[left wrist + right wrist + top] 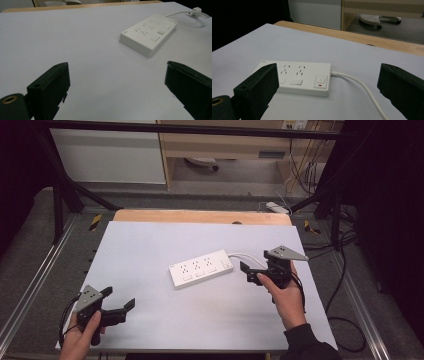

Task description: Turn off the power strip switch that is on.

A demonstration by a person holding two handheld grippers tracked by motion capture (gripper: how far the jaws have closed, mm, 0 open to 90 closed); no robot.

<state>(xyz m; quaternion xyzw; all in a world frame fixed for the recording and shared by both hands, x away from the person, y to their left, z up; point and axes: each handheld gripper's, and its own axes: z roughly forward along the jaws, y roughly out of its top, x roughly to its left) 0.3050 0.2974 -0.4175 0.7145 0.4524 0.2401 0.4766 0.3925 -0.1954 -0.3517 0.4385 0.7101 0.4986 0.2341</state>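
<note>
A white power strip (201, 268) lies flat near the middle of the white table (150, 245), its white cable (246, 255) trailing off to the right. My right gripper (252, 271) hovers just right of the strip, open and empty; in the right gripper view the strip (297, 76) sits beyond the wide-apart jaws, with its cable (359, 86) running between them. My left gripper (120, 301) is at the front left corner, open and empty. In the left gripper view the strip (149, 33) lies far ahead to the right.
A wooden strip (200, 216) borders the table's far edge. Beyond it stand a white cabinet (107, 155) and a wooden shelf unit (225, 145). Black frame bars (65, 185) and loose cables (345, 270) flank the table on the floor.
</note>
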